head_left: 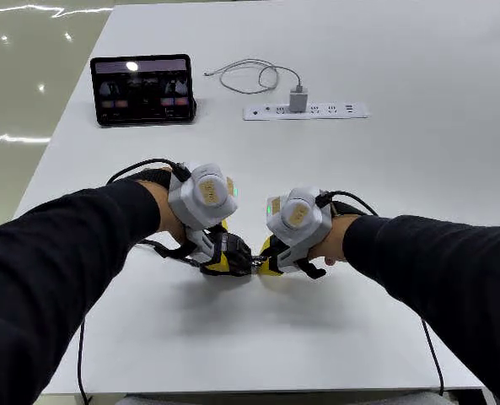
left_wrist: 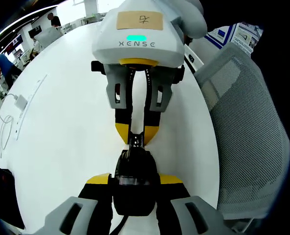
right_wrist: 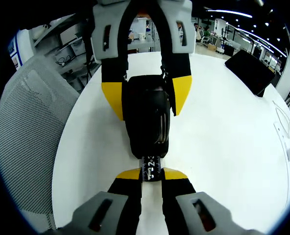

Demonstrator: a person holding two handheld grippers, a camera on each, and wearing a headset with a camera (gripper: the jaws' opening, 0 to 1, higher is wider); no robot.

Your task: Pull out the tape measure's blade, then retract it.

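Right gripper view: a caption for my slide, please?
Right tongs pinch the blade; left tongs grip the tape measure case.

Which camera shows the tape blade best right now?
The right gripper view: the blade sits close up, numbers visible, between the case and the right gripper. The left gripper view gives a glimpse of its tip; the head view leaves it too small to tell.

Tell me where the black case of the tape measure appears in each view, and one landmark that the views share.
Head view: the case is low at centre, in the left gripper.
Left gripper view: case at bottom centre, between that view's own jaws.
Right gripper view: case at centre, above the blade.
Shared landmark: the white table.
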